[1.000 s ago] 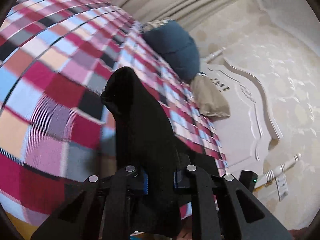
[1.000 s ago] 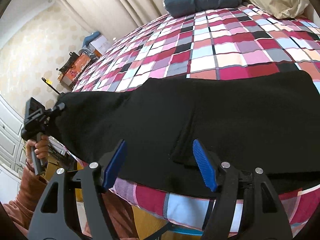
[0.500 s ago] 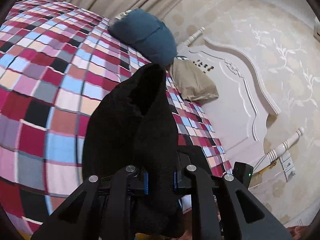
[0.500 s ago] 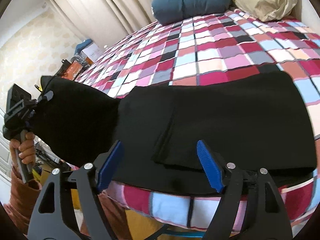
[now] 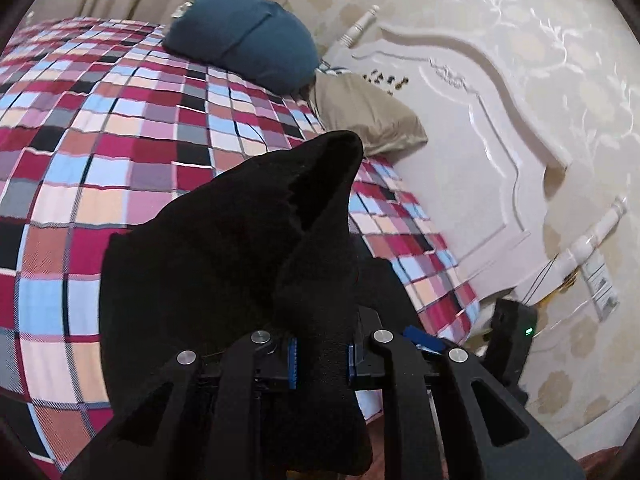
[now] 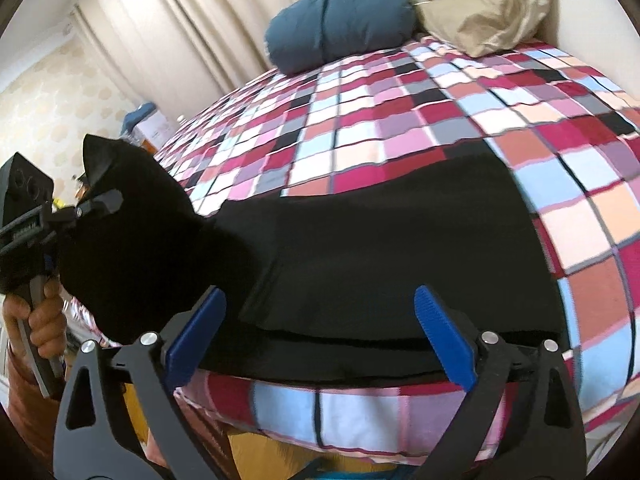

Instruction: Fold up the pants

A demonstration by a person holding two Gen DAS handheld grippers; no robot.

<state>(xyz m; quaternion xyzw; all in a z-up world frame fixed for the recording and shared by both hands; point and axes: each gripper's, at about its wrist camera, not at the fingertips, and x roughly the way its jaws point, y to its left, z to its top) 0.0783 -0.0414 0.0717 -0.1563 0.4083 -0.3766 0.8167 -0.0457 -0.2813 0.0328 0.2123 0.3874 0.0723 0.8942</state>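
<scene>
The black pants (image 6: 380, 248) lie across the near edge of the checkered bed (image 6: 400, 120). My left gripper (image 5: 320, 360) is shut on one end of the pants (image 5: 248, 248) and holds it lifted above the bed; it also shows at the left of the right wrist view (image 6: 96, 208). My right gripper (image 6: 320, 320) is open and empty, just in front of the flat part of the pants at the bed's edge.
A blue pillow (image 6: 340, 32) and a tan pillow (image 6: 492, 8) lie at the head of the bed. A white headboard (image 5: 480, 140) stands behind them. Curtains (image 6: 192, 32) hang along the far side. Boxes (image 6: 148, 124) and clutter stand beyond the bed at left.
My left gripper has lifted its end of the pants and carried it toward the headboard side, over the flat part. My right gripper has stayed open near the bed's edge.
</scene>
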